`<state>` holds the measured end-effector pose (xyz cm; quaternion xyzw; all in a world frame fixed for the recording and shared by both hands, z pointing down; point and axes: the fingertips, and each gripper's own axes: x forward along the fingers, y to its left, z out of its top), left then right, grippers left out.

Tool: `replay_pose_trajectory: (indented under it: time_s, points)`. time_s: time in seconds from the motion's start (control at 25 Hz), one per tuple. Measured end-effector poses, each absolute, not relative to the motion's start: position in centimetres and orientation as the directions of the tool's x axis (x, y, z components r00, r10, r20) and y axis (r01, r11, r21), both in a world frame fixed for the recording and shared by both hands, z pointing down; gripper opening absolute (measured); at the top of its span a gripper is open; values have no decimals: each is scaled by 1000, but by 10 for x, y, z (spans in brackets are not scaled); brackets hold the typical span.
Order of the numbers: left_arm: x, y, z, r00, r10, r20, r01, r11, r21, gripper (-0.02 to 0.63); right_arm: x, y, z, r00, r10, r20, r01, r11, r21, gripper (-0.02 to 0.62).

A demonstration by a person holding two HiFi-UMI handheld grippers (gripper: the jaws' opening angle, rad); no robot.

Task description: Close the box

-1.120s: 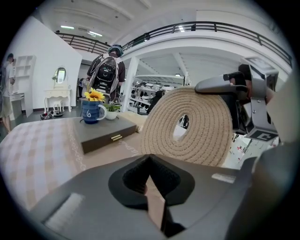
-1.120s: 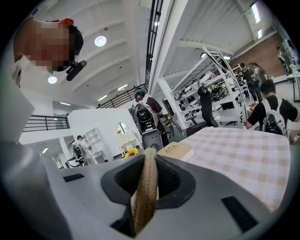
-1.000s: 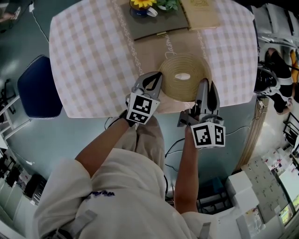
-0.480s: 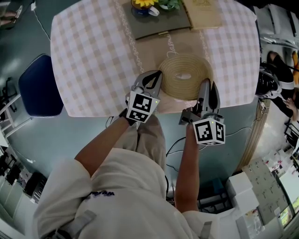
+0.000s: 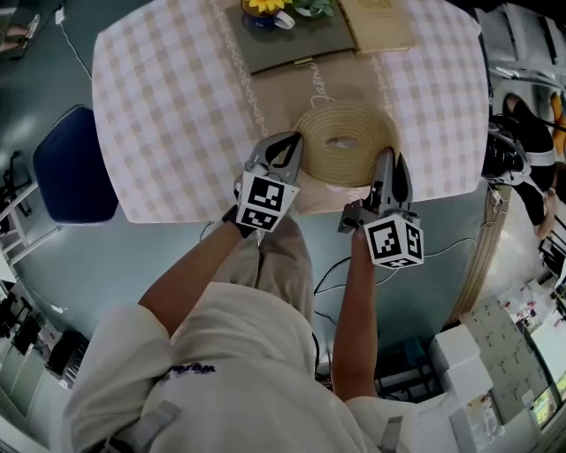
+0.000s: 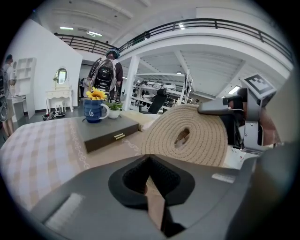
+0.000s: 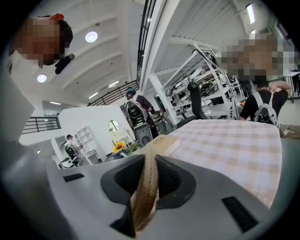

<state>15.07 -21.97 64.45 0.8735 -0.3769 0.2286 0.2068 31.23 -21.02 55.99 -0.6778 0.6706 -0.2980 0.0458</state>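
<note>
Head view: both hand-held grippers clamp a tilted round woven lid (image 5: pixel 345 142) at the 6 o'clock edge of the bench (image 5: pixel 168 115).

The left hand-held gripper (image 5: pixel 290 146) bites in at the lid's 8 o'clock, jaws nipped onto a thin tan edge. The right hand-held gripper (image 5: pixel 386 164) takes the 4 o'clock side, jaws narrow and pinching the coiled rope rim. A two-sided hold like that looks meant to steady the wide, floppy disc and let it come down level. The left gripper view shows it tipped, its right side riding high, so my call is that the closing isn't finished. The box body under it can't be made out. At 12 o'clock, well apart, a grey case (image 5: pixel 292 40), a sunflower mug (image 5: pixel 265 13) and a book (image 5: pixel 376 22) sit clear of the work.
</note>
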Motion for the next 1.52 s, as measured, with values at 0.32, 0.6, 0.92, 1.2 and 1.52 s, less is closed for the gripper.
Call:
replay_pose_trajectory:
  time_s: [0.32,0.6,0.92,1.2,1.52]
  points:
    - [151,-218,645,610,-568,552,-756,-626,191,2,317,-206,571,-67,-929,365,-890,-110,-443,71]
    - [154,-214,642,614,-573,542,-756,-624,198,2,324,-203,578,-54,-920,389,-916,-110,-386,72]
    - [160,-215,640,623,-570,536,-748,-635,194,2,331,-207,589,-43,-911,410,-942,-99,-319,75]
    - [168,-215,640,630,-568,530,-742,-641,195,2,336,-207,600,-37,-904,426,-954,-95,-284,80]
    - [153,-213,649,608,-575,547,-771,-591,236,2,335,-207,617,-39,-885,465,-974,-70,-215,86]
